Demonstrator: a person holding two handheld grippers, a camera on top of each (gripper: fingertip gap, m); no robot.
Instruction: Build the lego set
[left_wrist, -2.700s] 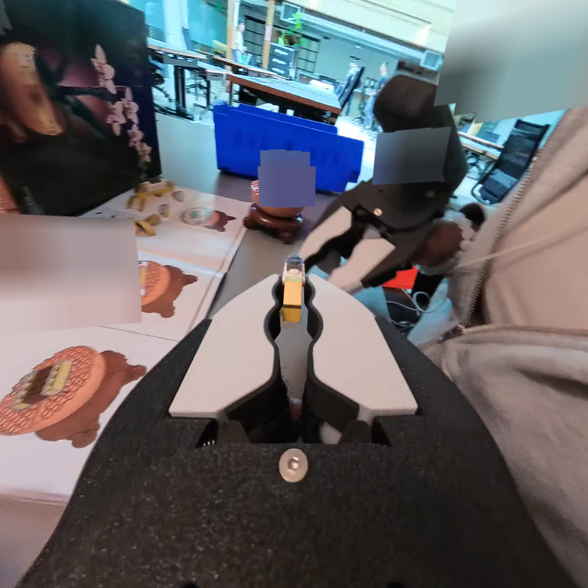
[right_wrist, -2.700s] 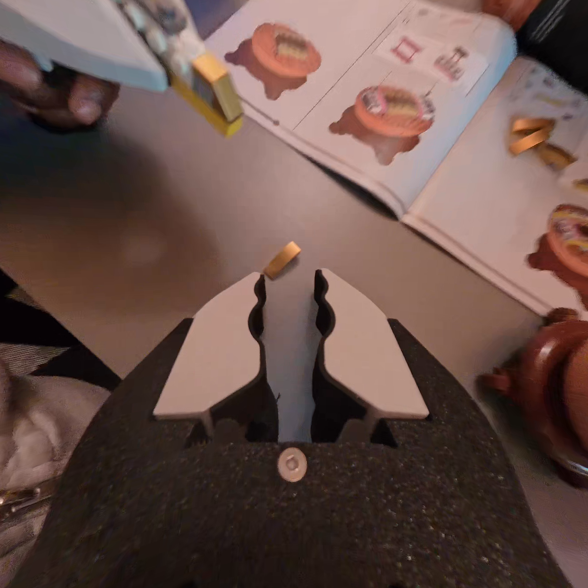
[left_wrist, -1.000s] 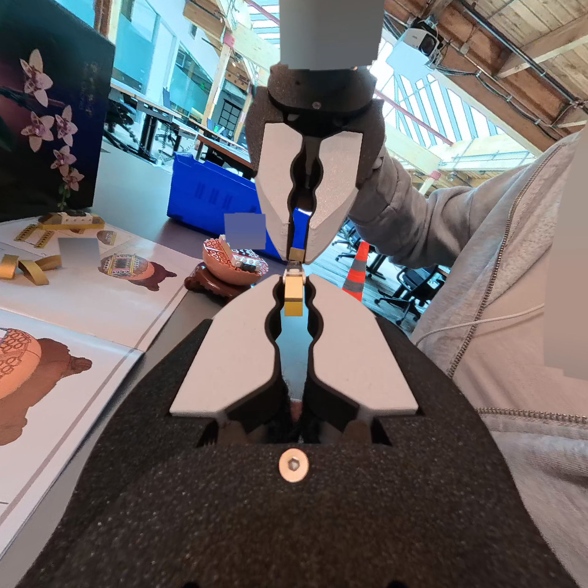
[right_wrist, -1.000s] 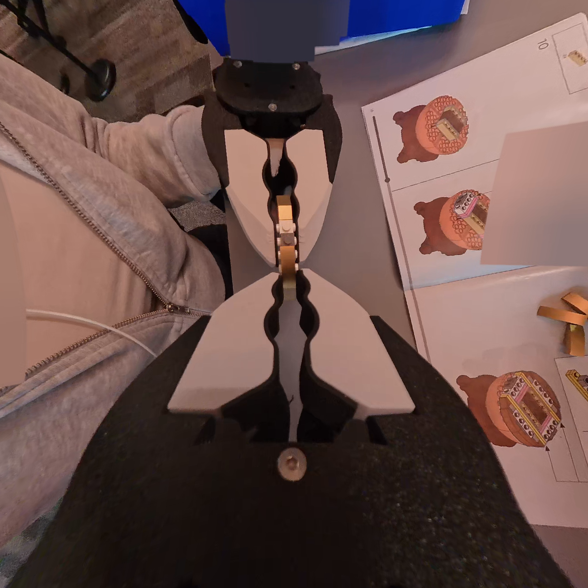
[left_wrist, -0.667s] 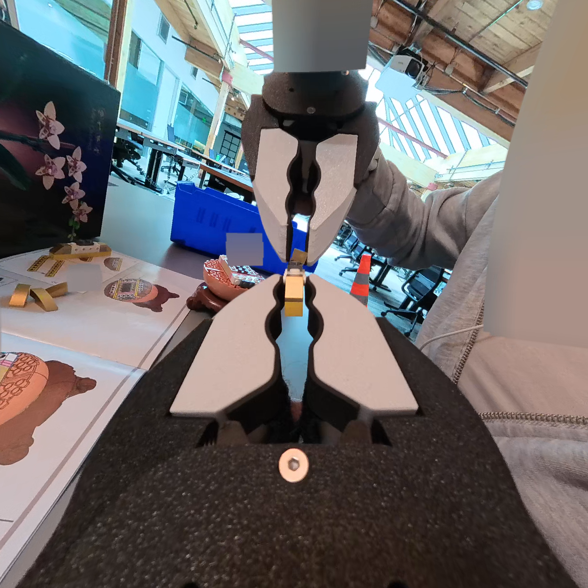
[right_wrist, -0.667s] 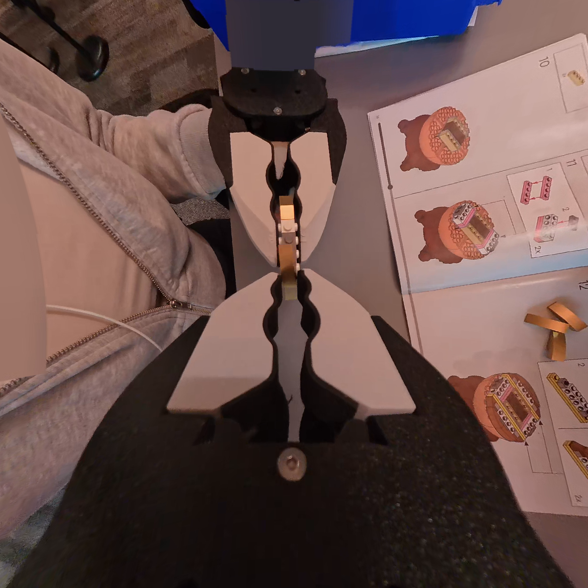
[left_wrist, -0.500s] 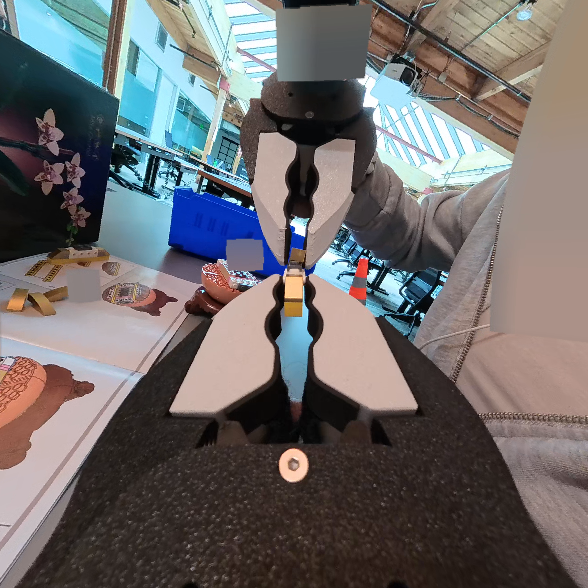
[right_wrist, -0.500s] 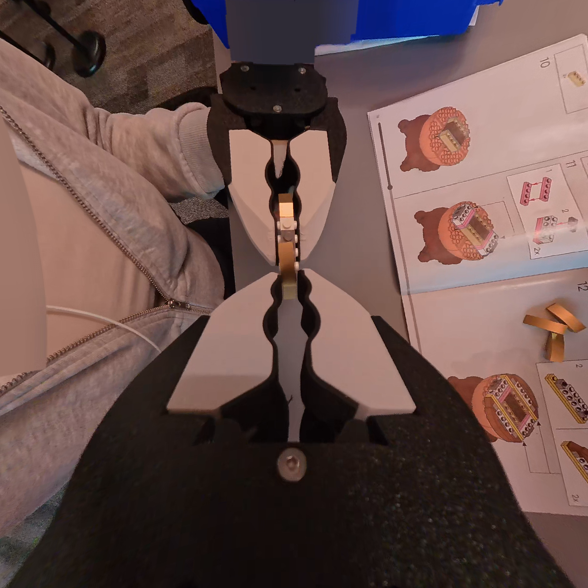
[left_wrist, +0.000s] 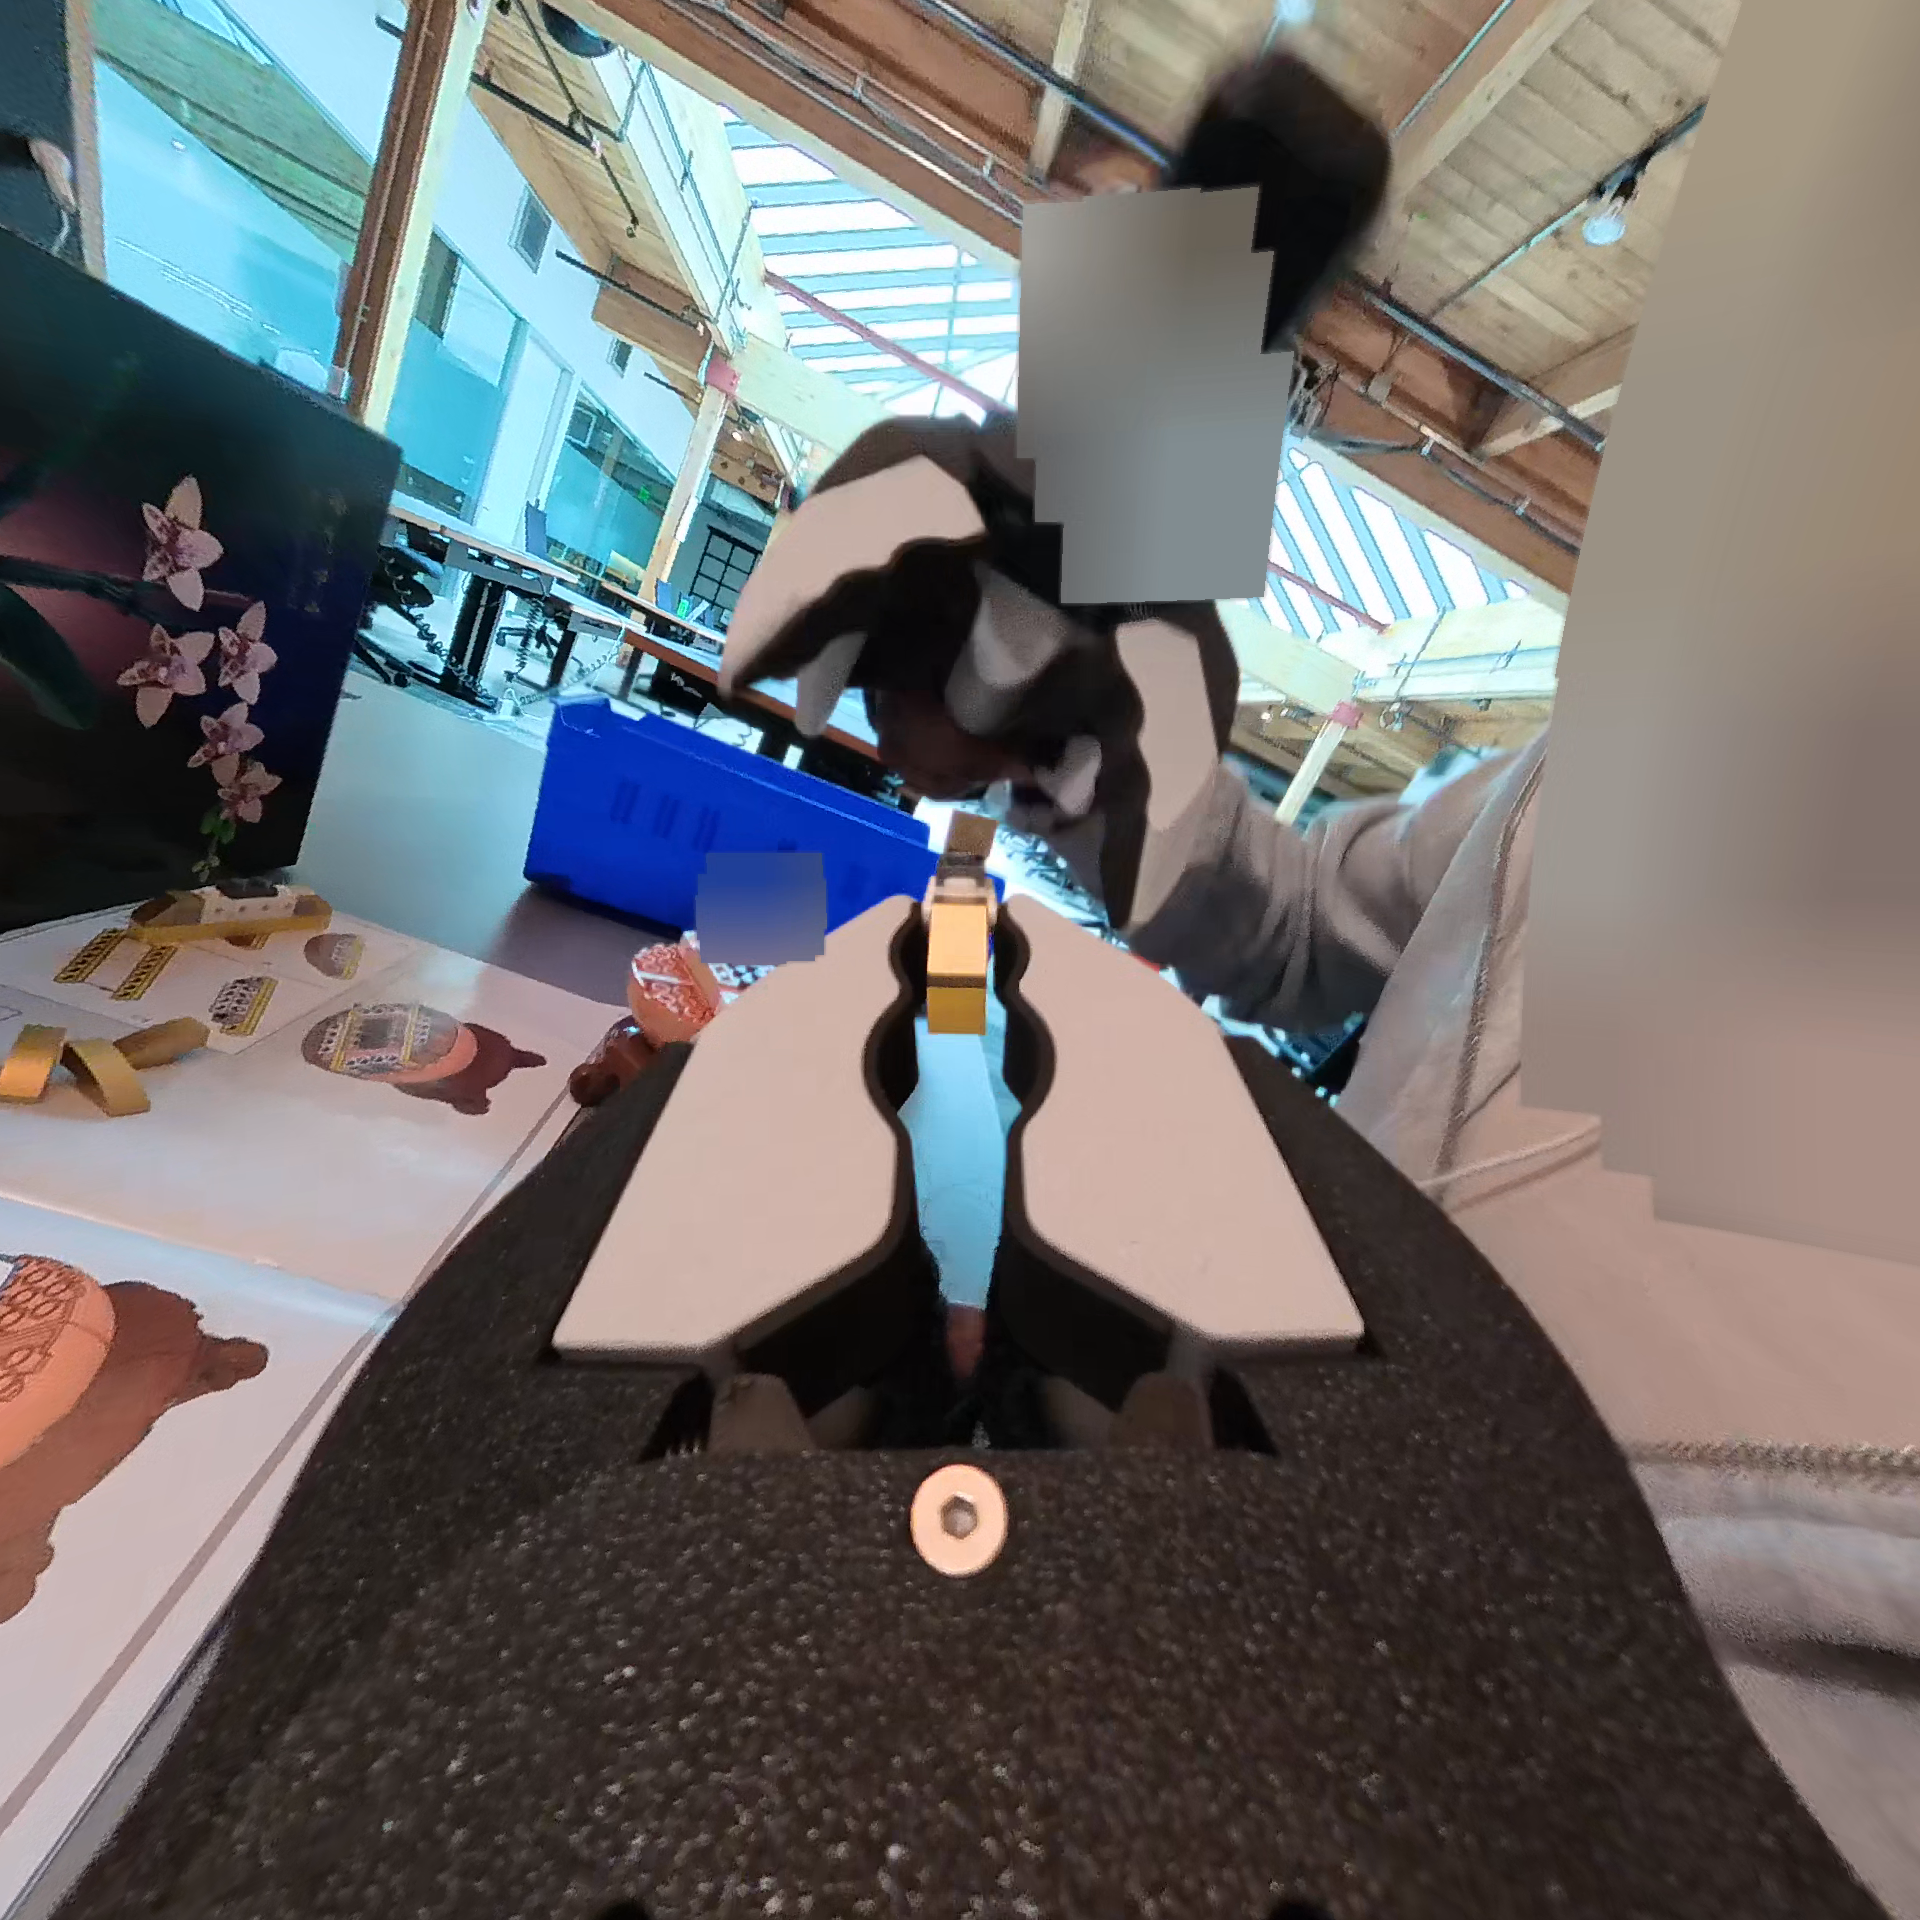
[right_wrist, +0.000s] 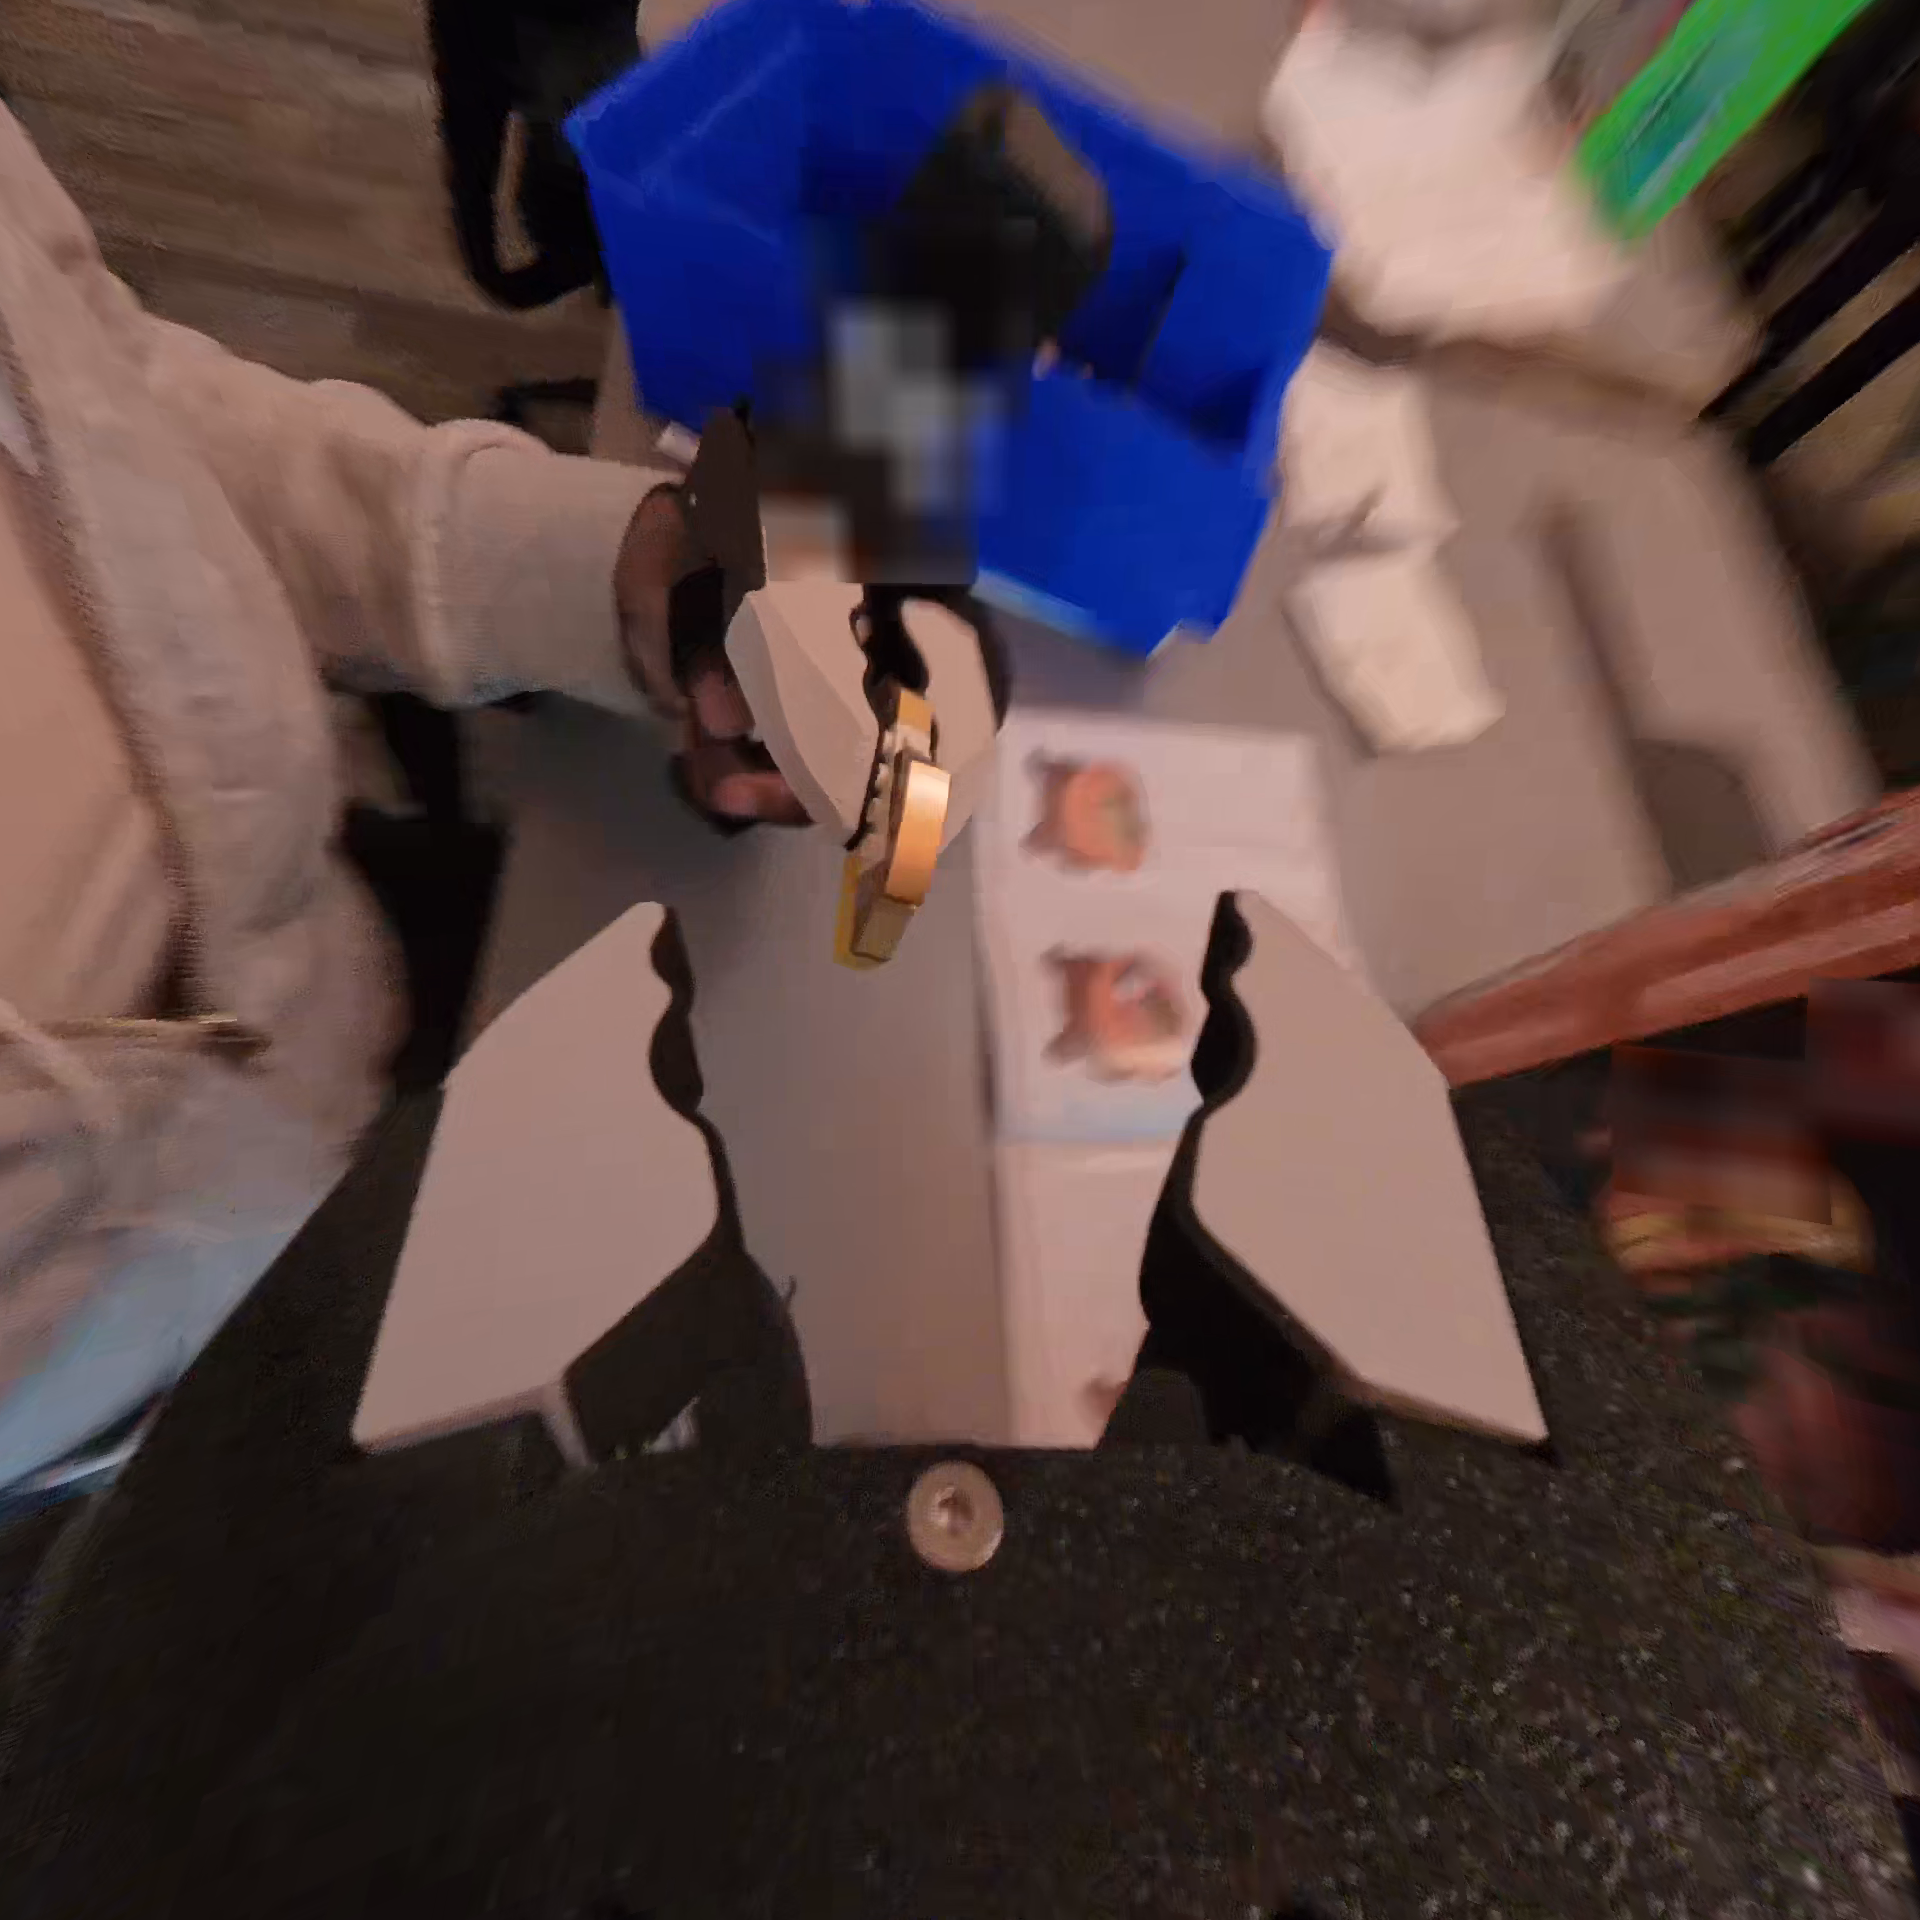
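Left gripper (left_wrist: 958, 925): fingers nearly closed, clamped on a small gold brick assembly (left_wrist: 956, 961), tips aimed up and forward. Right gripper (right_wrist: 951, 914): fingers spread wide, nothing between them; seen motion-blurred, raised above and beyond the left. Grey-sleeved left hand (right_wrist: 707, 717) grips the left handle.

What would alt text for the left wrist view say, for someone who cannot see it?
The left gripper is shut on a small gold and white Lego assembly held in the air. Beyond it the blurred right gripper is open, above a table with an open instruction booklet and a blue bin.
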